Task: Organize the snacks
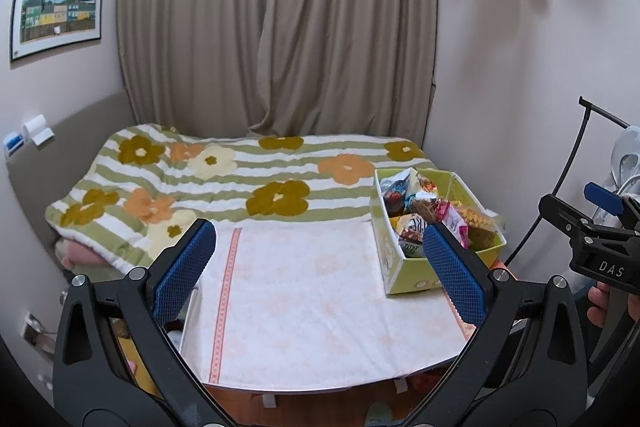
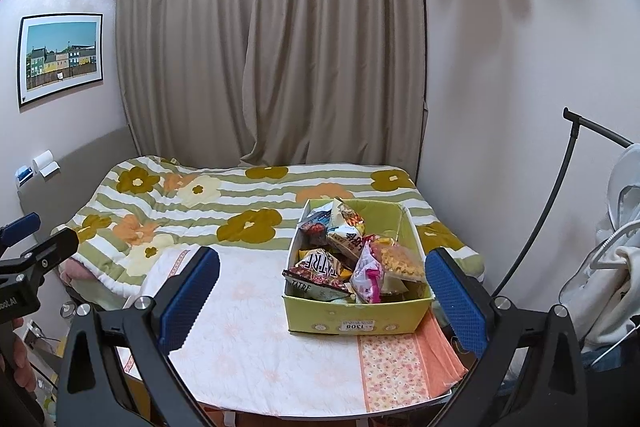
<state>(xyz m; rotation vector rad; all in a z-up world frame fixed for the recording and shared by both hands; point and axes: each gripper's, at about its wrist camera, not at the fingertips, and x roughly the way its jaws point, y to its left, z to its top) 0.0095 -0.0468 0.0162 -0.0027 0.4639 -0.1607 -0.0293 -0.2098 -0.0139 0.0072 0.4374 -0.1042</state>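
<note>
Beige curtains are drawn across the far wall of a small bedroom, and a framed picture of coloured houses is hung on the left wall, above a bed covered by a striped, flowered blanket. At the foot of the bed a small table is draped with a pale pink towel, edged on the right by an orange patterned border. A yellow-green cardboard box is set on the towel toward the table's far right corner, and it is filled with snack packets, among them a pink-and-white bag, a bag of orange puffs and dark packs with bold lettering, piled loosely above the rim. In the right wrist view the right gripper is held above the near edge of the table with its blue-padded jaws spread wide and nothing between them; the box is seen beyond the jaws, nearer the right finger than the left, and is not touched. In the left wrist view the left gripper is likewise spread wide and empty over bare towel, and the box is seen just past its right finger, partly hidden by that pad. Each gripper is glimpsed at the edge of the other's view
</note>
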